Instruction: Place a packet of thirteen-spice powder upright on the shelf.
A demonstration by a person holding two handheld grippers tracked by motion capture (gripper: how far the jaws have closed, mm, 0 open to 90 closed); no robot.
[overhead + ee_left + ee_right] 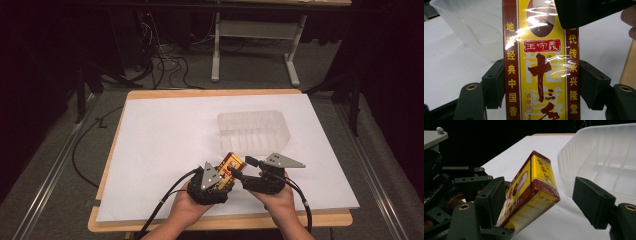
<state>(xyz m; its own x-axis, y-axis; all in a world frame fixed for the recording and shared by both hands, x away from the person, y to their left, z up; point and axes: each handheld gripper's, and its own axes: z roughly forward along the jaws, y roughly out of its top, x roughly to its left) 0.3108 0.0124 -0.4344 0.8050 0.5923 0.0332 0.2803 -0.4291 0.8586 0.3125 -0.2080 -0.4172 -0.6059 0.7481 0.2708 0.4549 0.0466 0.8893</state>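
from the high view, both hands sit at the near edge of the table (165, 125), and the box (232, 164) pokes out ahead of the left claw (220, 179) toward the tub (254, 131), which lies beyond and a little right of both claws. the right claw (245, 167) comes at the box from its right side, its jaws pointing across toward the left one, so both are equally close to the box and the handover looks to turn on that crossing. in the left gripper view, the left claw (541, 82) is clenched on the box (541, 72): a pad presses each long red edge, and the box's long axis runs straight out along the jaws, away from the hand. the tub (471, 32) is ahead and to the left, and a dark piece of the other gripper overlaps the box's far end at upper right. in the right gripper view, the right claw (541, 202) is released, not yet gripping: the box (531, 192) lies tilted between the jaws, close against the left pad, with a clear gap to the right pad. its long axis runs away from the claw, slanting up. the tub (604, 152) stands just beyond, to the right. i'd judge this claw must close across the box's narrow width before the left lets go.
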